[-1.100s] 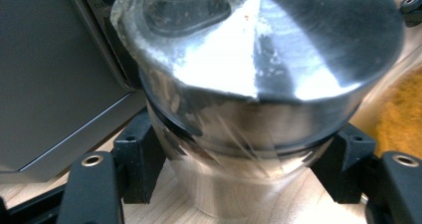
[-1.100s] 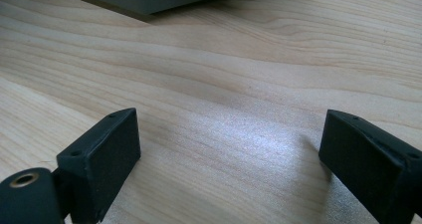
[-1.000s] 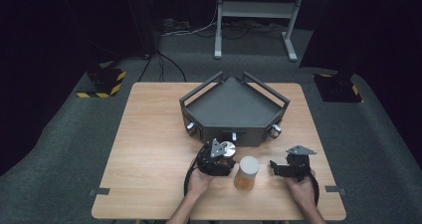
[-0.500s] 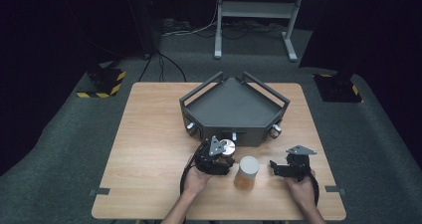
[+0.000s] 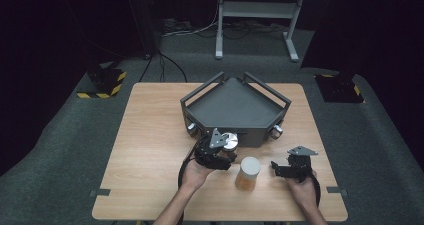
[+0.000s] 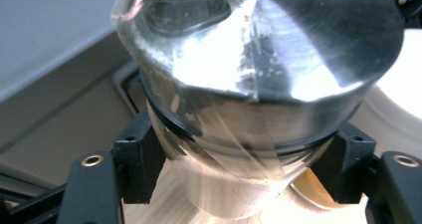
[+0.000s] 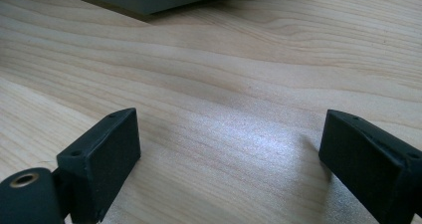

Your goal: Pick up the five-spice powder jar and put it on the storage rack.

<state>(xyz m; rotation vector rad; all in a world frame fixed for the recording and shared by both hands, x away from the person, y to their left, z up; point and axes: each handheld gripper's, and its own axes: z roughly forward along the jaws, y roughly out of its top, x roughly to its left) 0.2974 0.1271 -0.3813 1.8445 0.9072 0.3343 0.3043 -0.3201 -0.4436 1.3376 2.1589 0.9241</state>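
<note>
Two tools are at work. The left tool (image 5: 220, 152) is clamped on a shiny metal lid (image 6: 259, 59), which it holds just in front of the grey tray (image 5: 235, 102), above the table (image 5: 150, 135). The open jar (image 5: 248, 173) stands upright to the right of this tool, near it, between both tools. The right tool (image 7: 229, 149) rests on the table with jaws wide and nothing between them. No label or writing can be read.
</note>
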